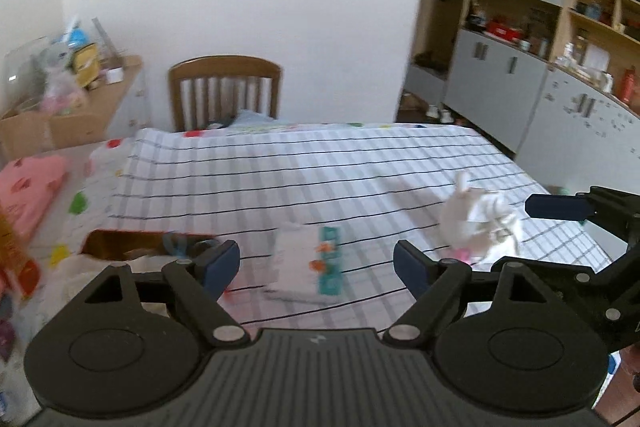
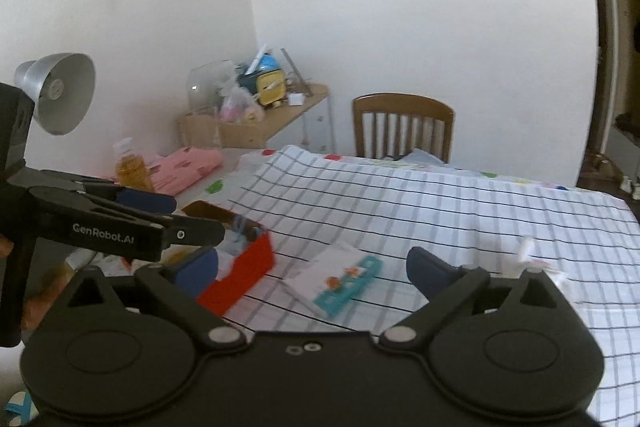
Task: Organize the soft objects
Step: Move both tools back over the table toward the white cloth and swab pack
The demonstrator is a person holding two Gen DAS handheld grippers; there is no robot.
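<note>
checked bedsheet [image 1: 320, 167] holds a folded cloth [image 1: 308, 263] and white plush [image 1: 476, 223]; both hand-held grippers spread wide, empty

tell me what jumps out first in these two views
The checked cloth covers most of the table. On it lie a flat white and teal packet in the middle and a white plush toy to its right. At the left edge sits a red box, and both grippers hang open and empty.

Two wrist fisheye views, each looking forward and slightly downward past its own fingers from close above the checked worktop [image 1: 320, 163], the left facing toward the cabinets [image 1: 520, 75], the right toward the lamp [image 2: 60, 91] (both share the wooden chair [image 1: 224, 87]).
</note>
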